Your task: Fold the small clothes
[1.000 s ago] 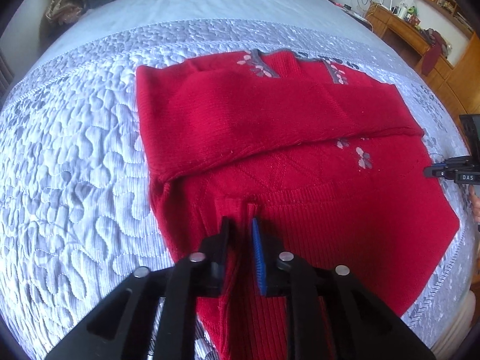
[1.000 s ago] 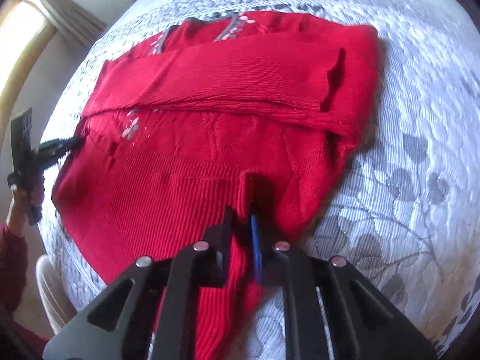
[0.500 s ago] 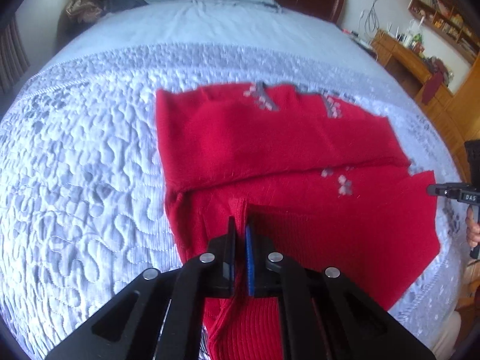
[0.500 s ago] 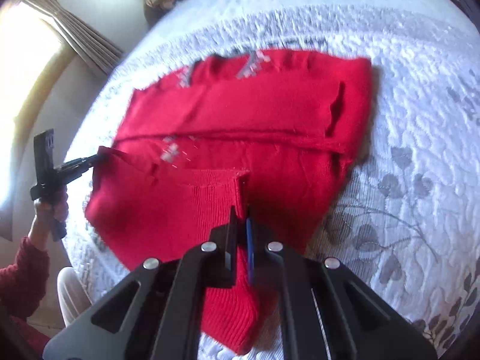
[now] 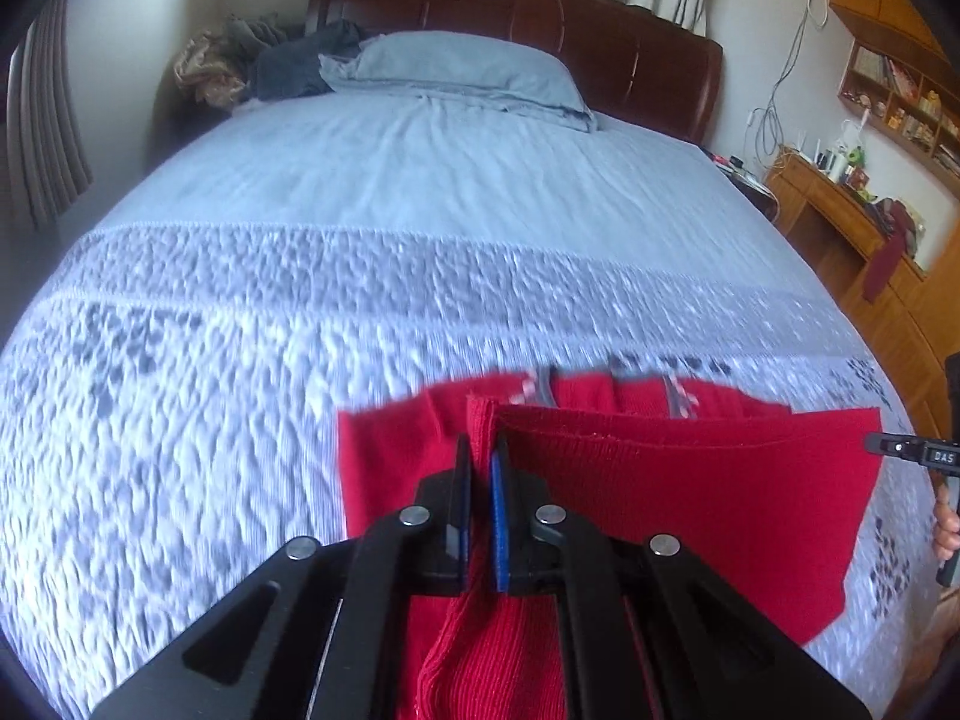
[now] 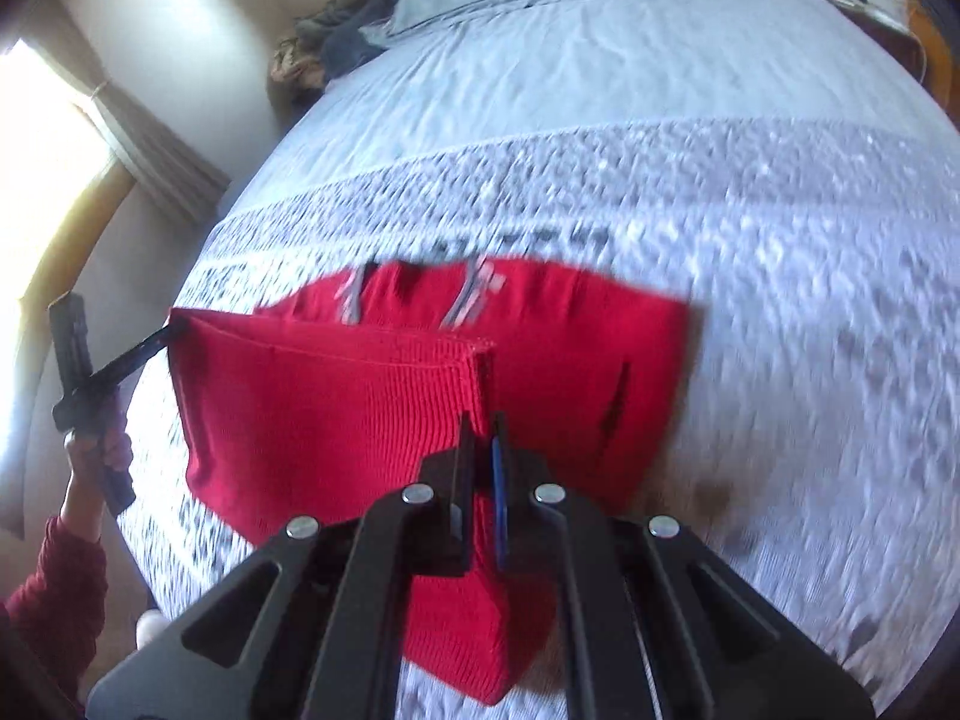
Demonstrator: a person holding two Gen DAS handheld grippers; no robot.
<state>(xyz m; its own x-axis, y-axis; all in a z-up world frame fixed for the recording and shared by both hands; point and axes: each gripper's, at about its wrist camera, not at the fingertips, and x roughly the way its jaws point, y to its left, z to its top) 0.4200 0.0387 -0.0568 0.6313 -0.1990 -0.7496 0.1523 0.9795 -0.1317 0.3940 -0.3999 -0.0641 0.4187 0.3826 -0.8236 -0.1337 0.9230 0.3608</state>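
Observation:
A red knit sweater (image 5: 708, 498) with grey flower trim at the neck lies on the quilted bed cover (image 5: 240, 360). Its ribbed hem is lifted and carried toward the neck, covering most of the body. My left gripper (image 5: 480, 456) is shut on the hem's left corner. My right gripper (image 6: 483, 429) is shut on the hem's right corner; the sweater also shows in the right wrist view (image 6: 336, 420). Each gripper appears at the edge of the other's view, the right one (image 5: 912, 456) and the left one (image 6: 102, 384). The sleeves are hidden under the raised hem.
A blue pillow (image 5: 468, 72) and a pile of clothes (image 5: 264, 66) lie at the dark wooden headboard (image 5: 540, 6). A wooden desk with shelves (image 5: 840, 210) stands at the right. A curtained window (image 6: 54, 180) is on the other side.
Both grippers have lifted the hem and carried it forward over the sweater toward the neck. The folded sleeves, plainly visible before, are now covered by the hem.

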